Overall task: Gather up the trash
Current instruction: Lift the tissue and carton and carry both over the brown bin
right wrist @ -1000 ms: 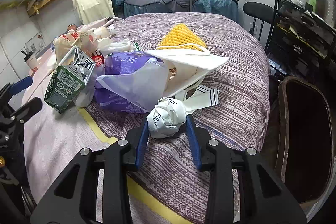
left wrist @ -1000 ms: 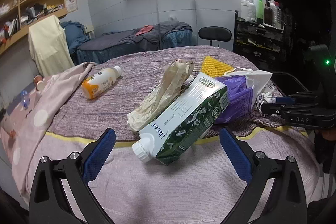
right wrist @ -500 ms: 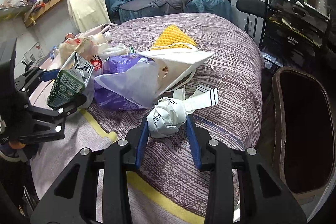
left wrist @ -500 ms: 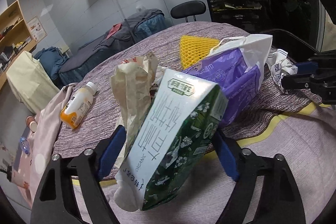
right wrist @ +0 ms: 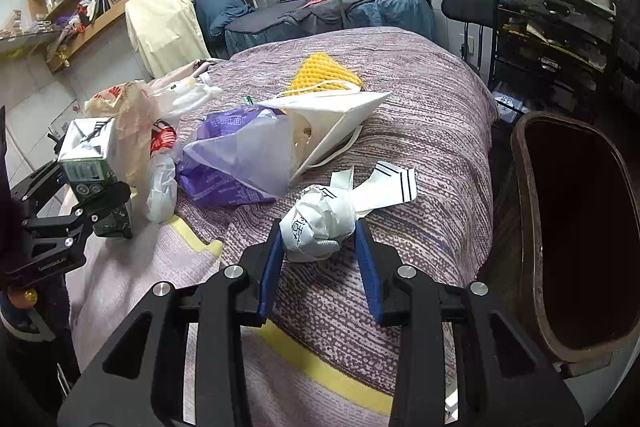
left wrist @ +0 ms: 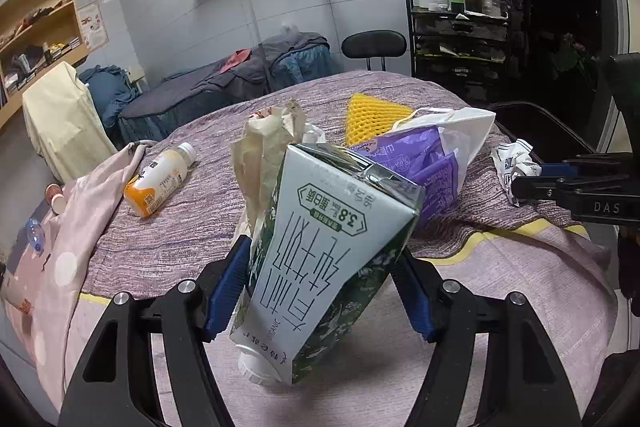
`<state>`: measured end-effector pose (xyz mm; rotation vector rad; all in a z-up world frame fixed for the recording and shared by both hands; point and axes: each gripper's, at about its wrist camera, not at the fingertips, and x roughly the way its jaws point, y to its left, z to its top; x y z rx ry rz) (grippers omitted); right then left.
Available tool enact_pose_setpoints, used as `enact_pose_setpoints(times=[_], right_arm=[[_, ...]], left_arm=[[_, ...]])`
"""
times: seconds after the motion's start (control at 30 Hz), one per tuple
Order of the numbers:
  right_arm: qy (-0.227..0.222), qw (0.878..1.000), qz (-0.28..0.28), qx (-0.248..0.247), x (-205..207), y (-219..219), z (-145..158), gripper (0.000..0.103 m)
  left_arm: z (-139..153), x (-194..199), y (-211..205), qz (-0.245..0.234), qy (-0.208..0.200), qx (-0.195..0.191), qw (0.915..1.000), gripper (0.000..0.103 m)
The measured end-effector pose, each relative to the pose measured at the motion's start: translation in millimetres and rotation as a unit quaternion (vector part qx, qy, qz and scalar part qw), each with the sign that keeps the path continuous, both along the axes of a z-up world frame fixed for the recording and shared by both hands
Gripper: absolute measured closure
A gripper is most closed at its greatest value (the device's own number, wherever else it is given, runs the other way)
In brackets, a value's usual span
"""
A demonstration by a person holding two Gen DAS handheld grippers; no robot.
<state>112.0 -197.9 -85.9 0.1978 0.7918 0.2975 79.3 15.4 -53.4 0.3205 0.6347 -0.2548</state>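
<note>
Between the blue pads of the left claw (left wrist: 320, 287) the green-and-white milk carton (left wrist: 320, 259) is sitting pinched, cap end toward the camera, long axis running straight out along the fingers, flat base pointing away and up. It is looking lifted clear of the purple knitted bedspread (left wrist: 192, 227), though the underside is hidden. Right claw (right wrist: 320, 259) is pinching the crumpled white paper wrapper ball (right wrist: 316, 223) between its pads, the ball's loose striped tail trailing forward onto the bedspread; whether the ball is clear of the cloth I cannot tell.

Key relation: the dark brown plastic waste bin (right wrist: 528, 227) is standing just off the bed edge to the right of the right claw, mouth open upward and lower than the bed top. Right claw is the nearer one; left claw is well apart from the bin, with the heap between. Likely next move: swing right and release over the mouth, right first.

Farther out, uncollected: purple plastic bag inside a white carrier bag (left wrist: 424, 163), beige crumpled paper bag (left wrist: 264, 155), yellow foam mesh sleeve (left wrist: 372, 115), and the orange-and-white drink bottle (left wrist: 160, 179) lying on its side, nearer the left claw.
</note>
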Motion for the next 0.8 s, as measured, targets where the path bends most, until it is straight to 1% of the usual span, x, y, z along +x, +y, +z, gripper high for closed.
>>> enact_pose_setpoints(times=[0.1,0.17,0.33,0.4,0.43,0.47,0.53,0.6,0.63,0.67,0.73,0.8], right_arm=[[-0.001,1.0,0.001,0.004,-1.9,-1.2,-0.7,0.067],[-0.001,1.0,0.001,0.006,-3.0,-2.0,-1.0,0.067],[-0.003,1.0,-0.005,0.009,-8.3,-7.5,-1.3,0.067],[-0.005,1.0,-0.009,0.01,-11.2,-11.0,-0.3,0.067],[-0.005,1.0,-0.01,0.011,-12.0,-12.5,-0.4,0.067],[-0.005,1.0,-0.012,0.012,-12.8,-14.2,-0.4,0.067],[-0.004,1.0,-0.016,0.013,-14.3,-17.3,-1.6,0.067],[-0.003,1.0,-0.017,0.014,-15.5,-19.1,-3.0,0.067],[-0.002,1.0,-0.017,0.015,-15.7,-19.7,-3.6,0.067],[-0.002,1.0,-0.018,0.016,-16.1,-20.1,-3.8,0.067],[-0.004,1.0,-0.017,0.018,-17.5,-20.2,-3.9,0.067],[-0.007,1.0,-0.016,0.02,-19.0,-20.6,-2.2,0.067]], left_arm=[[-2.0,-0.9,-2.2,-0.005,0.004,-0.002,1.0,0.033],[-5.8,1.5,-5.6,-0.009,0.014,-0.006,0.9999,0.029],[-18.4,5.4,-20.7,-0.012,0.014,0.018,0.9997,0.025],[-19.9,3.4,-25.1,-0.011,0.011,0.025,0.9996,0.025],[-19.8,1.1,-27.9,-0.01,0.008,0.028,0.9995,0.024],[-19.6,-1.4,-28.2,-0.01,0.005,0.031,0.9995,0.019],[-18.6,-8.6,-31.4,-0.01,-0.008,0.038,0.9992,0.017],[-17.2,-14.4,-32.0,-0.008,-0.017,0.041,0.999,0.018],[-16.2,-16.1,-32.4,-0.01,-0.017,0.039,0.999,0.025],[-15.4,-17.1,-32.4,-0.01,-0.015,0.038,0.9991,0.027],[-12.9,-20.0,-30.8,0.0,-0.025,0.039,0.9989,0.03],[-8.3,-22.0,-28.7,0.008,-0.033,0.029,0.999,0.033]])
